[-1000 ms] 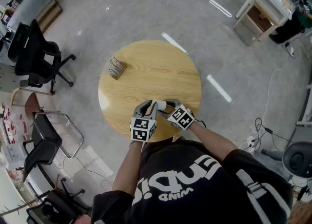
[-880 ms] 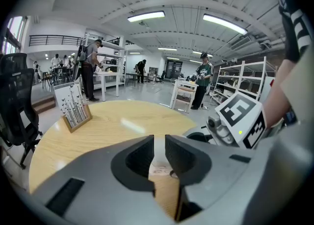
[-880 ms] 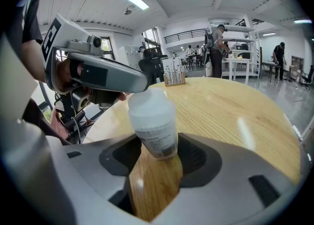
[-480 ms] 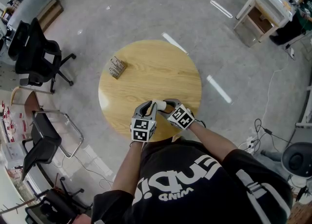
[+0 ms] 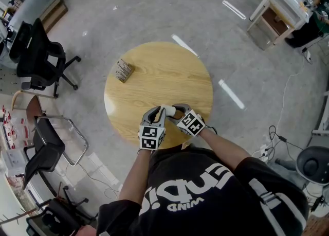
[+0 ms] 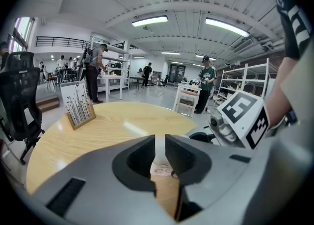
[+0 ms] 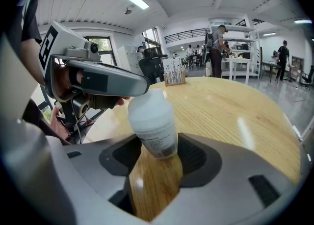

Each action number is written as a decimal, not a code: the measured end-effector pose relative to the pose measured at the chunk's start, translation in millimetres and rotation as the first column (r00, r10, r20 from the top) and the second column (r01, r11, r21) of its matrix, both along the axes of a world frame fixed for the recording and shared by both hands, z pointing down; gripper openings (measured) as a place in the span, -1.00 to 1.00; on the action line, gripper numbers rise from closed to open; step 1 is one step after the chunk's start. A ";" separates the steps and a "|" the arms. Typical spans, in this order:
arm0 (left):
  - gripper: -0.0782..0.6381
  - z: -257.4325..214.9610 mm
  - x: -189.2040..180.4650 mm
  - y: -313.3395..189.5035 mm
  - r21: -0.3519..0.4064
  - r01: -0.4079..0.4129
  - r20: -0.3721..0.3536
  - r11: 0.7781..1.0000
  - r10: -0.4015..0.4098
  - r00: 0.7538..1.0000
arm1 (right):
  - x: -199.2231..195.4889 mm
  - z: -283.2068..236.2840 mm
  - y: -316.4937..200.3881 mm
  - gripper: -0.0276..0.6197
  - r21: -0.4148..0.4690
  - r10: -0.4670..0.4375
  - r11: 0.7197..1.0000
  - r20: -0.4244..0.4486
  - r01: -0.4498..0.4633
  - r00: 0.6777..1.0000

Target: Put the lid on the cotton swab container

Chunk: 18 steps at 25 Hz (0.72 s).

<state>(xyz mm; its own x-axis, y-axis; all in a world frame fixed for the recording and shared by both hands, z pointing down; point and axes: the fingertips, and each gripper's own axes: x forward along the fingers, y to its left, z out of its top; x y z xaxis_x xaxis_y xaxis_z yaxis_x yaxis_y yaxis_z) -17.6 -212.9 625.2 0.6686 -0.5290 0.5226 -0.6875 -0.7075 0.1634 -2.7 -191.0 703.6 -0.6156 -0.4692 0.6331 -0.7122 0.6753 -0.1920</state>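
Observation:
The cotton swab container (image 7: 153,126), a small white translucent bottle with a printed label, stands tilted just above the round wooden table (image 5: 154,75) near its front edge. My right gripper (image 7: 156,153) is shut on its lower body, a pad on each side. From the left, my left gripper (image 7: 140,86) reaches over the container's top. In the left gripper view its jaws are almost together, with a thin white piece, which looks like the lid (image 6: 160,145), pinched between them. In the head view both grippers meet at the white container (image 5: 167,110).
A small wooden card stand (image 5: 123,70) sits at the table's far left. Black office chairs (image 5: 38,57) stand left of the table on the grey floor. People and shelving are far off in the room behind.

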 end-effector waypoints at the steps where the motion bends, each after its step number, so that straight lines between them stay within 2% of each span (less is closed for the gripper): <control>1: -0.60 0.0 0.2 0.0 0.002 -0.001 0.002 1.000 0.001 1.000 | 0.1 0.0 0.1 -0.21 0.001 0.000 1.000 0.001 0.000 1.000; 10: -0.60 -0.2 1.1 1.4 0.004 -0.013 0.016 1.000 0.013 1.000 | 10.6 -1.9 6.8 -0.21 0.002 0.011 1.000 -0.013 -0.011 1.000; 18: -0.60 1.4 -0.7 0.3 -0.015 0.001 -0.001 1.000 -0.001 1.000 | 38.9 -10.8 17.4 -0.21 0.007 0.074 0.997 0.004 -0.074 0.997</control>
<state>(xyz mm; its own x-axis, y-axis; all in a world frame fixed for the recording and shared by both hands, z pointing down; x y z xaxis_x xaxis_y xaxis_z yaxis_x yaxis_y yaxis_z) -18.2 -212.6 626.6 0.6688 -0.5218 0.5295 -0.6880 -0.7043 0.1750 36.2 -173.6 692.8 -0.5815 -0.5177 0.6276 -0.7593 0.6223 -0.1903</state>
